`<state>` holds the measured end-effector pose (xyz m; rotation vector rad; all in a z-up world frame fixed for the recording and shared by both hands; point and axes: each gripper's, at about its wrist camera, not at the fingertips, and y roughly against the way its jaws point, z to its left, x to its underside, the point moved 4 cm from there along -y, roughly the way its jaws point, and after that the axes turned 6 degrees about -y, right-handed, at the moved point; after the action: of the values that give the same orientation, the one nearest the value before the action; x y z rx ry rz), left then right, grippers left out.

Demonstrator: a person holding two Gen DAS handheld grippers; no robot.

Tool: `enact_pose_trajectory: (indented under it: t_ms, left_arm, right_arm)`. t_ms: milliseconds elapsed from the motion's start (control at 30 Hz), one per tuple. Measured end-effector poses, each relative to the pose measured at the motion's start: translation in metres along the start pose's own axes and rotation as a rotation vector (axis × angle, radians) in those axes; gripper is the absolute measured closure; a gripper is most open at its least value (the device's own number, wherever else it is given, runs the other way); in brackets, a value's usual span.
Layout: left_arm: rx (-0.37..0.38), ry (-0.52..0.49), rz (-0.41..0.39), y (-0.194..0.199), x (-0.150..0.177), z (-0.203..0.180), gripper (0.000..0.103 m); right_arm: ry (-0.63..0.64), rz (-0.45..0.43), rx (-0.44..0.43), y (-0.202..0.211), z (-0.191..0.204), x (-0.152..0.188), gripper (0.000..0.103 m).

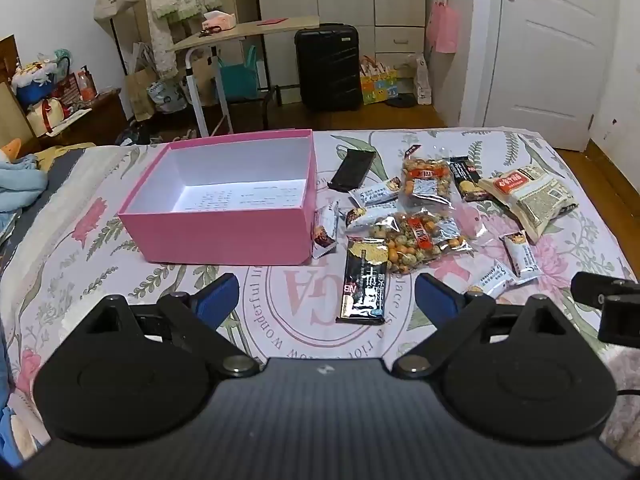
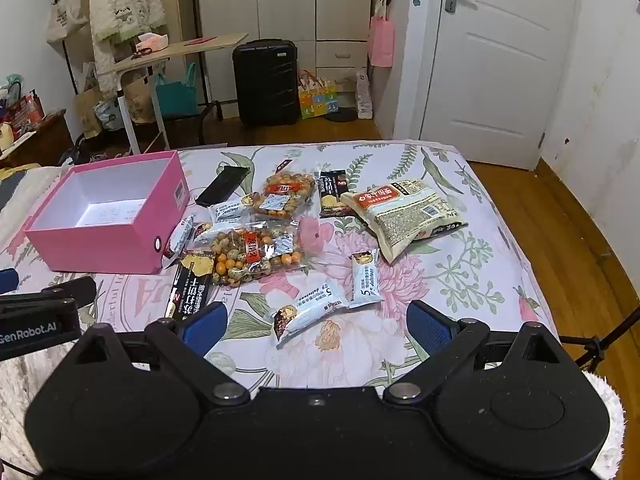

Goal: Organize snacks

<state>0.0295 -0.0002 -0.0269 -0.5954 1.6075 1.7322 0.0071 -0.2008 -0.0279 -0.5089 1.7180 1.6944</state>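
An open pink box (image 1: 224, 236) (image 2: 100, 248) with a white inside holds only a sheet of paper and stands on the floral bedsheet. To its right lie scattered snacks: two clear bags of coated nuts (image 1: 416, 240) (image 2: 256, 254), a black bar (image 1: 364, 284) (image 2: 190, 292), a beige pouch (image 1: 528, 196) (image 2: 404, 212) and several small white packets (image 2: 308, 312). My left gripper (image 1: 326, 300) is open and empty, just in front of the black bar. My right gripper (image 2: 316, 326) is open and empty, with a white packet lying between its fingers.
A black flat case (image 1: 352, 170) lies beside the box. Beyond the bed's far edge are a black suitcase (image 1: 328, 66), a small side table (image 1: 244, 32) and a white door (image 2: 504, 60). Wooden floor lies to the right of the bed.
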Motion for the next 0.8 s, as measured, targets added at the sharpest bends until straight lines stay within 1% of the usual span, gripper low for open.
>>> enact_pose_trajectory:
  t_ms: [67, 100, 200, 333, 400, 533, 800]
  left_arm:
    - [0.003, -0.006, -0.005, 0.001, 0.001, 0.0, 0.007]
    - [0.001, -0.02, 0.0, -0.001, 0.005, -0.008, 0.007]
    - [0.027, -0.02, 0.031, -0.008, 0.005, -0.009, 0.007]
    - [0.045, -0.007, 0.032, -0.008, 0.006, -0.006, 0.007]
    - [0.035, -0.006, 0.038, -0.008, 0.005, -0.012, 0.007]
    - [0.045, -0.013, 0.051, -0.011, 0.005, -0.021, 0.007]
    - [0.062, -0.026, 0.105, -0.023, 0.01, -0.05, 0.007]
  right_arm:
    - [0.005, -0.007, 0.002, 0.0, 0.0, 0.0, 0.005]
    - [0.002, -0.006, 0.002, 0.0, 0.0, 0.0, 0.005]
    - [-0.004, -0.004, 0.005, -0.002, -0.002, 0.0, 0.005]
    - [0.011, -0.011, 0.026, -0.002, -0.004, 0.001, 0.005]
    - [0.003, -0.012, 0.031, -0.003, -0.008, 0.0, 0.005]
    - [-0.006, 0.001, 0.03, -0.007, -0.018, 0.001, 0.005]
    - [-0.008, 0.002, 0.034, -0.018, -0.03, 0.007, 0.005]
